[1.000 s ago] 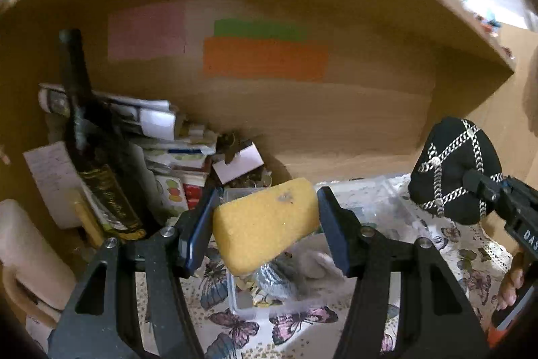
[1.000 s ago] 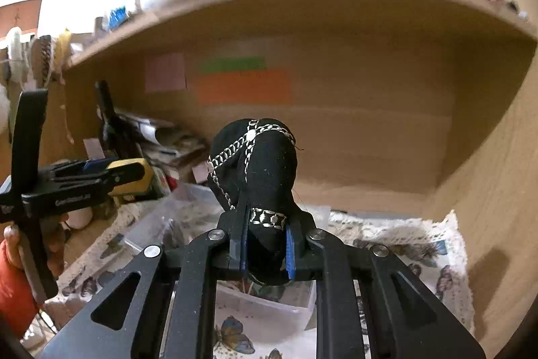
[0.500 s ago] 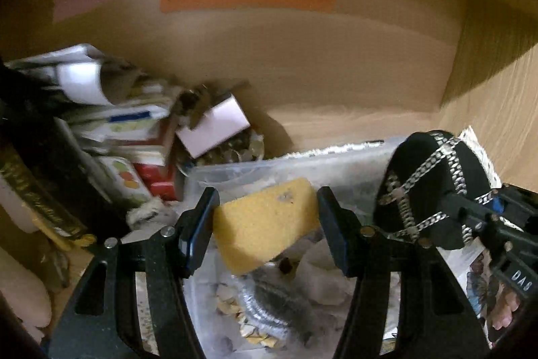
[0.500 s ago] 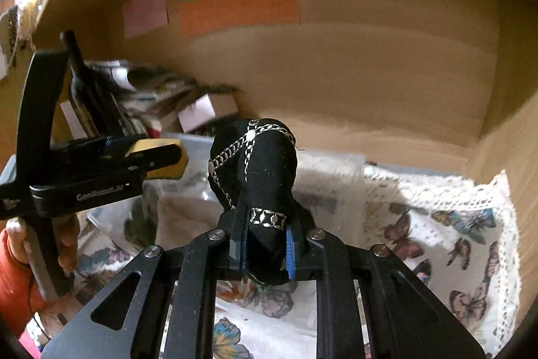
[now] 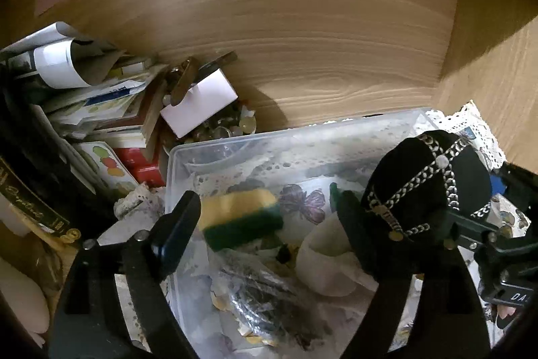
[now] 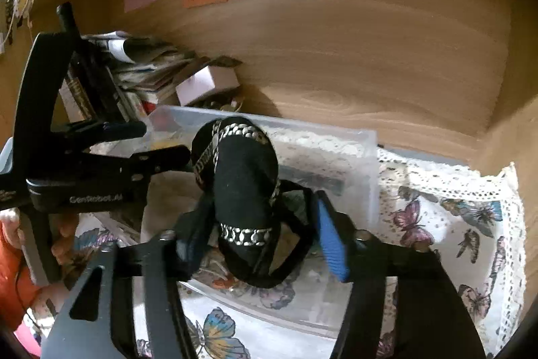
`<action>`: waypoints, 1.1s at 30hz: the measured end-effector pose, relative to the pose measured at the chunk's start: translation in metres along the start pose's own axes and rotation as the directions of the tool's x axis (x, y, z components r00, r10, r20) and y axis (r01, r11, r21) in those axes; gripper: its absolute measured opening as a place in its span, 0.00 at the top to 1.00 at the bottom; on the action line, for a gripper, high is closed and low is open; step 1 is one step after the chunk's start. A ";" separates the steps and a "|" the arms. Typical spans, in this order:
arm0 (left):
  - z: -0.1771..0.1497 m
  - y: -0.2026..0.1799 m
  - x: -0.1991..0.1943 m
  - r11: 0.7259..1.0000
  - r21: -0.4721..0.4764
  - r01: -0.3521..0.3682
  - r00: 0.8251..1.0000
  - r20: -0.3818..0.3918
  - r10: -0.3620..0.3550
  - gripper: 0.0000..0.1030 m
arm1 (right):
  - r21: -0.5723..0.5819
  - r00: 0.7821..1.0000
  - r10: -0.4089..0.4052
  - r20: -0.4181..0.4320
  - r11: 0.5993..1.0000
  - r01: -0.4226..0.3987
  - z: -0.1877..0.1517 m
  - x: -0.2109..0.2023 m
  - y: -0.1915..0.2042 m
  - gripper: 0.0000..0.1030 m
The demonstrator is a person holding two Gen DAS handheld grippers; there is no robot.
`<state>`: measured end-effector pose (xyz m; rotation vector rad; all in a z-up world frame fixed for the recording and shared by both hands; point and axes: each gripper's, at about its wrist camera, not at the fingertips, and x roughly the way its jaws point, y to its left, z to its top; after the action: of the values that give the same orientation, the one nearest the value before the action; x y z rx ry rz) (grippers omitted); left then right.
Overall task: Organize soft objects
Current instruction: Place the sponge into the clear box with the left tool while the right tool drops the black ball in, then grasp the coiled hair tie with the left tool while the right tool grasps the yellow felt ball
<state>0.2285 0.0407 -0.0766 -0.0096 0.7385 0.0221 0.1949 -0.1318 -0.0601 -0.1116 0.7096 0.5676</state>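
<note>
A yellow and green sponge (image 5: pixel 240 219) is loose between the spread fingers of my left gripper (image 5: pixel 265 217), over a clear plastic bin (image 5: pixel 255 140). It is blurred and touches neither finger. My right gripper (image 6: pixel 255 231) is open too, its jaws wide apart over the same bin (image 6: pixel 366 150). A black cloth pouch with silver chains (image 6: pixel 245 187) sits between its fingers, free of both pads. The pouch also shows at the right of the left wrist view (image 5: pixel 427 190). The bin holds a white soft lump (image 5: pixel 322 261) and a dark wrapped bundle (image 5: pixel 265 295).
The bin stands on a butterfly-print cloth (image 6: pixel 454 224) inside a wooden shelf bay. A pile of papers and boxes (image 5: pixel 101 110), a white box (image 5: pixel 201 100) and a dark bottle (image 5: pixel 23 190) crowd the left. The wooden back wall (image 5: pixel 302 39) carries coloured notes.
Both grippers moved down and forward over the bin. The left gripper opened and let go of the sponge. The right gripper opened and released the black pouch.
</note>
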 end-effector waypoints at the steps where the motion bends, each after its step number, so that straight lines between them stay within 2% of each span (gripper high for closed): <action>1: 0.000 -0.001 -0.003 1.000 0.002 -0.002 1.000 0.001 0.002 0.14 | -0.001 1.000 -0.006 0.010 1.000 0.006 0.001 -0.004 0.000 0.41; 3: 0.001 -0.001 -0.011 1.000 0.001 -0.005 1.000 0.014 0.005 0.09 | 0.001 0.999 -0.017 0.028 1.000 0.017 0.003 -0.010 -0.001 0.31; 5: 0.001 -0.003 -0.024 1.000 0.000 -0.010 0.999 0.040 0.010 0.04 | 0.002 0.998 -0.032 0.057 0.999 0.032 0.004 -0.021 -0.001 0.26; 8: 0.001 -0.005 -0.043 1.000 0.005 -0.016 0.997 0.076 0.015 0.03 | -0.002 0.995 -0.039 0.094 0.999 0.039 0.005 -0.038 0.001 0.21; 14: -0.009 -0.008 -0.085 1.000 0.008 -0.011 0.989 0.149 0.010 0.00 | -0.014 0.988 -0.022 0.154 1.000 0.025 0.000 -0.073 0.012 0.19; 20: -0.038 -0.016 -0.123 0.999 0.035 -0.040 0.979 0.203 0.032 0.00 | -0.028 0.983 0.010 0.184 1.000 -0.005 -0.021 -0.102 0.030 0.19; 23: -0.056 -0.018 -0.135 0.998 0.029 -0.051 0.978 0.202 0.044 0.00 | -0.031 0.984 0.037 0.176 0.999 -0.032 -0.037 -0.111 0.037 0.19; 28: -0.089 -0.019 -0.143 1.000 0.005 -0.021 0.990 0.137 0.020 0.00 | -0.016 0.991 0.040 0.128 0.999 -0.038 -0.071 -0.116 0.045 0.19; 31: -0.110 -0.023 -0.147 1.000 -0.007 -0.018 0.993 0.115 0.018 0.02 | 0.015 0.992 0.085 0.095 0.996 -0.087 -0.089 -0.118 0.048 0.19; 33: -0.122 -0.027 -0.147 1.000 -0.008 -0.017 0.995 0.098 0.017 0.18 | 0.028 0.991 0.115 0.071 0.993 -0.117 -0.099 -0.118 0.052 0.20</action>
<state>0.0379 0.0095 -0.0680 -0.0094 0.6400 0.0413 0.0368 -0.1699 -0.0545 -0.0206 0.6608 0.6683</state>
